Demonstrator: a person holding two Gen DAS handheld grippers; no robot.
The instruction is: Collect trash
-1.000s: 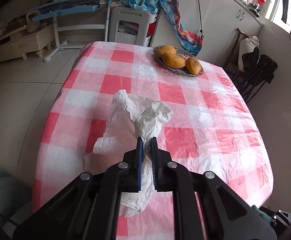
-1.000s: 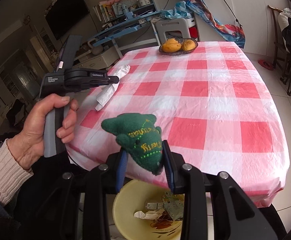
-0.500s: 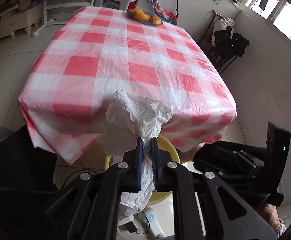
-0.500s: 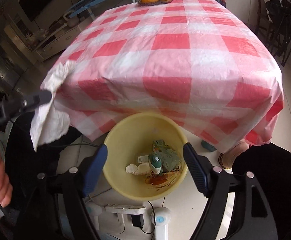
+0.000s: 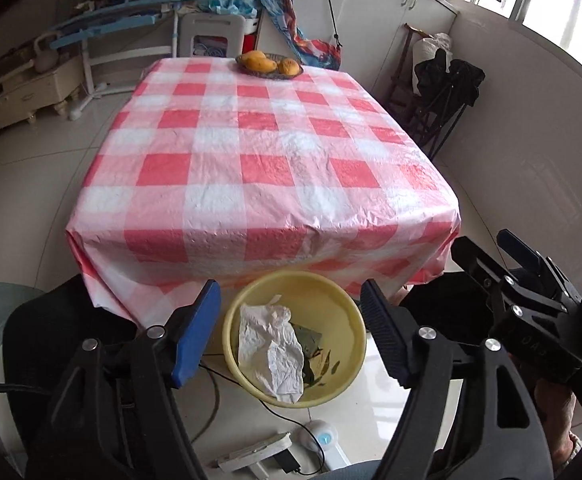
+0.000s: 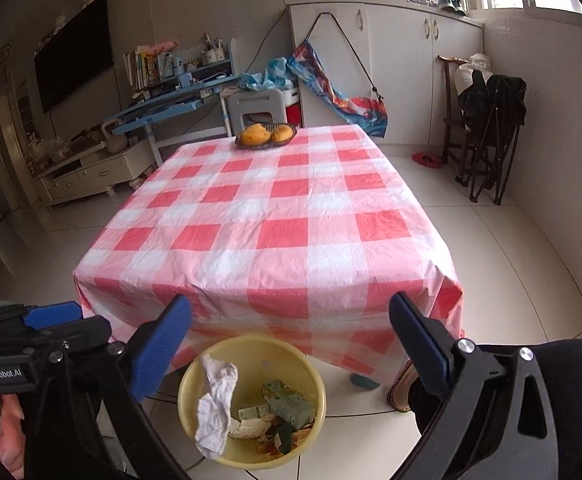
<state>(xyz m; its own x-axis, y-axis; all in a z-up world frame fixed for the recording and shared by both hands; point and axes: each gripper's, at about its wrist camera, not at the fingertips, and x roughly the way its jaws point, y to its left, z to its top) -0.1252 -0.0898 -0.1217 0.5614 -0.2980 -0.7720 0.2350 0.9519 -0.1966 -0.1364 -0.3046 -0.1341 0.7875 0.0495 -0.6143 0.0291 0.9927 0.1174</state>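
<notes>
Pale floor tiles surround a table (image 5: 259, 168) draped in a red-and-white checked cloth, with a dish of orange fruit (image 5: 269, 65) at its far end.

From the left wrist camera, the left gripper (image 5: 291, 332) hangs above a yellow basin (image 5: 351, 320) that sits on the floor just before the table's near edge. Its jaws are opening, wide apart, with nothing between the blue pads; the basin shows through the gap well below them. A crumpled white paper (image 5: 273, 350) lies inside the basin, draped over its left side and reaching the near rim, and it covers most of some green scraps (image 5: 311, 344) beside it. At the right edge the right gripper (image 5: 487, 252) juts in, one blue pad visible, its rear part cut off by the frame. A white device with cables lies on the floor below the basin, partly hidden by the gripper body.

From the right wrist camera, the right gripper (image 6: 291, 344) is also opening, its jaws spread very wide and empty, framing the table edge and the yellow basin (image 6: 315, 380) below. Inside, the white paper (image 6: 215, 404) leans against the left wall, next to a green carton (image 6: 291, 402) and small mixed trash too jumbled to name. The left gripper (image 6: 51, 316) enters at the left, and only one blue pad of it shows. A dark clothed knee fills the lower right corner.
</notes>
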